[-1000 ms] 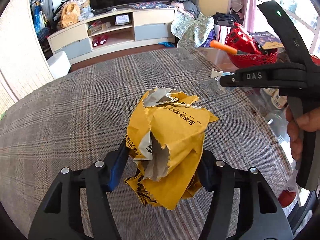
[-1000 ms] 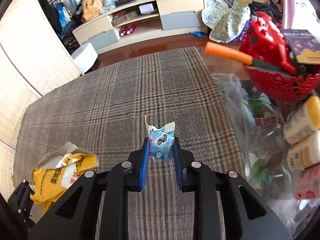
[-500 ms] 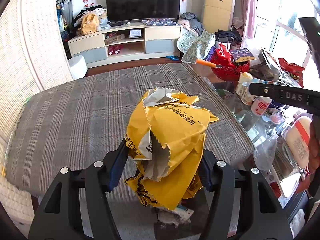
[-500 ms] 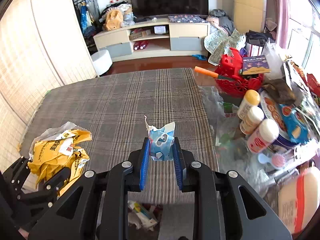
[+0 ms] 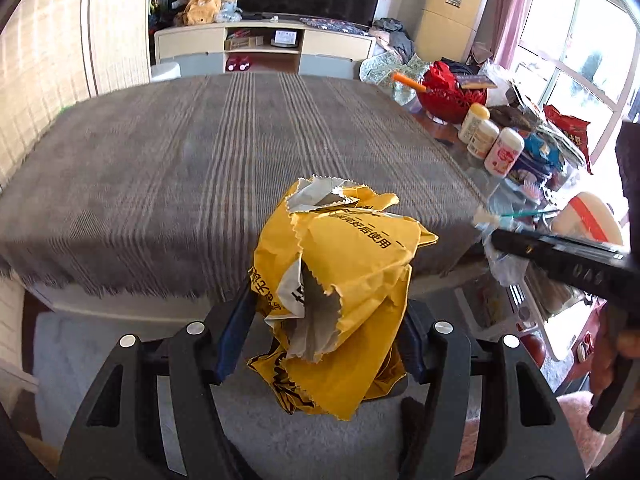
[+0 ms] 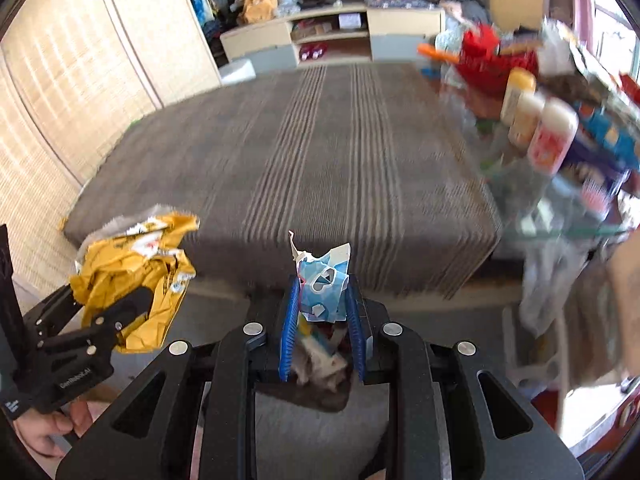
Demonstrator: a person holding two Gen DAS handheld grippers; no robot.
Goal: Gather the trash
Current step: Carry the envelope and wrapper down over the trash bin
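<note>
Both pickups done, I judge. My left gripper pinching crumpled yellow paper bag; right gripper pinching small blue wrapper scrap. Both 2 pieces held off plaid-covered sofa, above grey floor. Bin with trash seems under right jaws; drop left.

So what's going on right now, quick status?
Left gripper clamps yellow bag. Right gripper clamps blue wrapper. Both past the plaid bed. Nothing blocking.
</note>
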